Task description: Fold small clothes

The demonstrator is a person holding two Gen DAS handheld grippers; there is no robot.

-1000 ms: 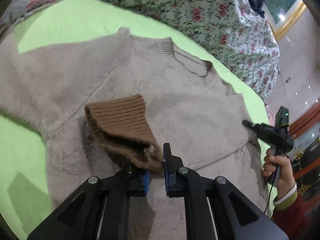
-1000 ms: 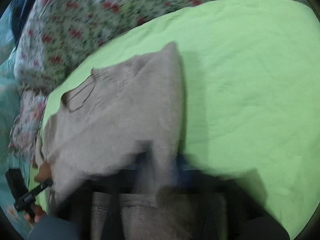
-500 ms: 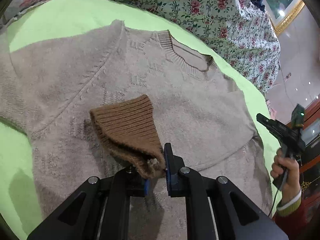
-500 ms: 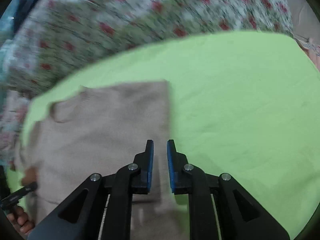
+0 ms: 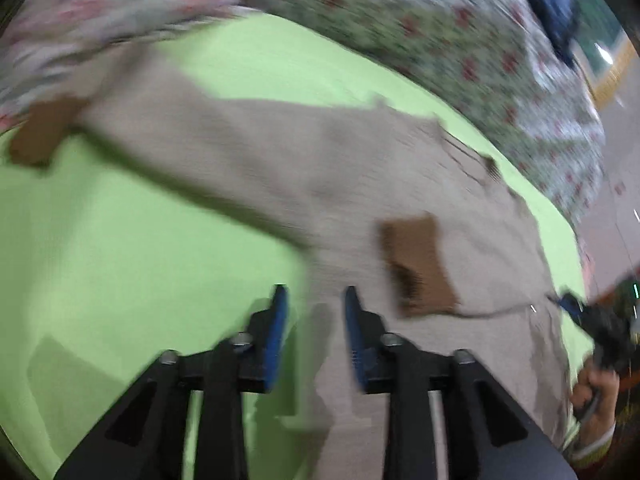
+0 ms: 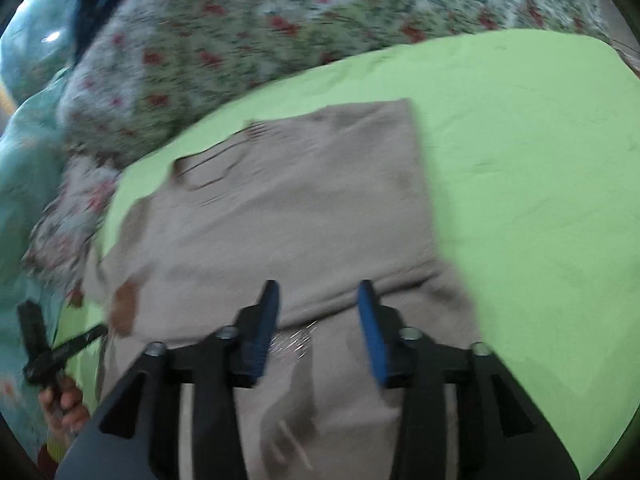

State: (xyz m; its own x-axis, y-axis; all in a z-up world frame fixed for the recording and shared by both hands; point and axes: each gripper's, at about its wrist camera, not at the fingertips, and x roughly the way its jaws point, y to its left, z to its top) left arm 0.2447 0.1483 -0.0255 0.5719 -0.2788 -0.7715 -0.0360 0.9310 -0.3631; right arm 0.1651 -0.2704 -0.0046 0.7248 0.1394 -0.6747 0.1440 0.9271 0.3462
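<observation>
The beige sweater [image 6: 288, 216] is lying on the green sheet [image 6: 540, 184], one brown cuff [image 5: 418, 264] folded onto its body. Left gripper [image 5: 314, 320] and right gripper [image 6: 318, 316] are hovering above, jaws parted, gripping nothing.

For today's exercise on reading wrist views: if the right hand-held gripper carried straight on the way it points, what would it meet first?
Most likely the beige sweater: the right hand-held gripper, jaws open, points over its body, with the green sheet further on. Blur leaves depth uncertain.
</observation>
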